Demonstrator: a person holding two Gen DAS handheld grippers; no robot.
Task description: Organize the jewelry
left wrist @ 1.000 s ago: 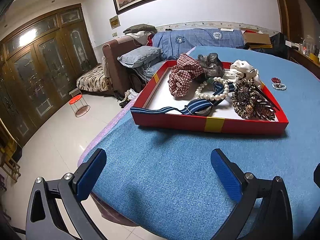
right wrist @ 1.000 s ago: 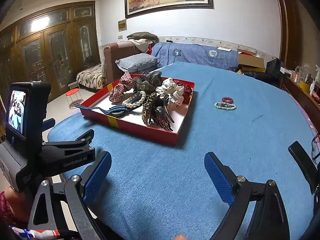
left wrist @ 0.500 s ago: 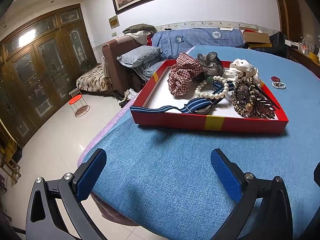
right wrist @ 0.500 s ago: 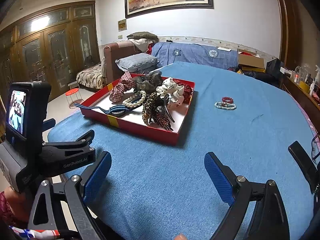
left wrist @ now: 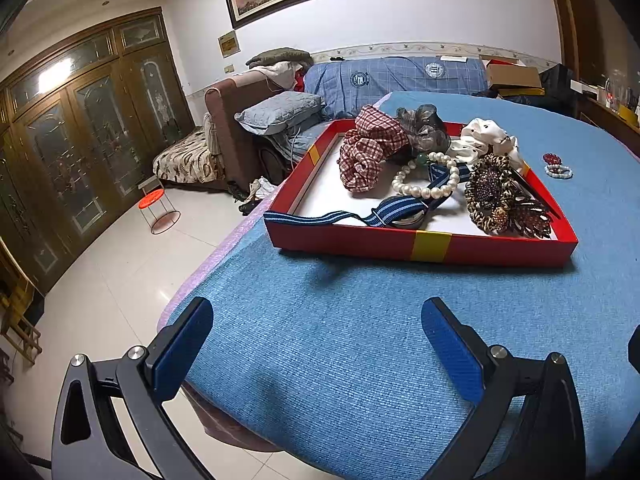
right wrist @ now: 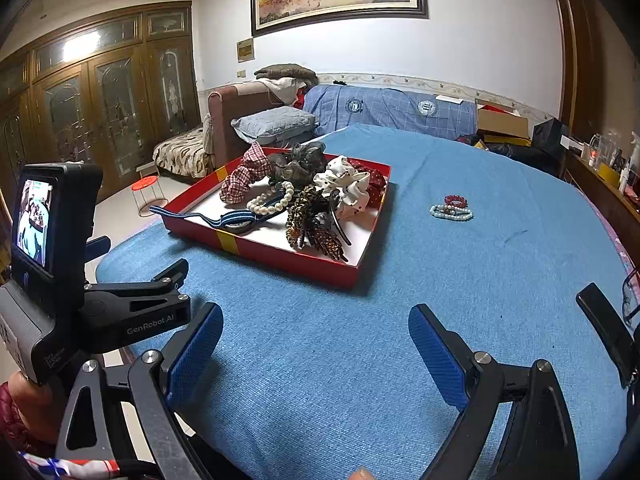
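Observation:
A red tray (left wrist: pixel 400 246) (right wrist: pixel 280 256) sits on the blue table, heaped with accessories: a red plaid scrunchie (left wrist: pixel 368 148), a grey scrunchie (left wrist: pixel 424 132), a white dotted scrunchie (left wrist: pixel 488 140), a pearl bracelet (left wrist: pixel 428 176) (right wrist: pixel 272 200), a blue striped band (left wrist: pixel 360 216) and leopard-pattern hair clips (left wrist: pixel 500 200) (right wrist: pixel 312 224). A red bead bracelet (right wrist: pixel 455 200) and a white-blue bead bracelet (right wrist: pixel 451 212) lie on the cloth right of the tray. My left gripper (left wrist: pixel 318 340) is open and empty, short of the tray's near wall. My right gripper (right wrist: pixel 316 340) is open and empty.
The round table's blue cloth (right wrist: pixel 480 280) drops off at the left edge to a tiled floor (left wrist: pixel 100 264). The left gripper's body and screen (right wrist: pixel 52 240) sit at the left of the right wrist view. A sofa (left wrist: pixel 392 76) stands behind the table.

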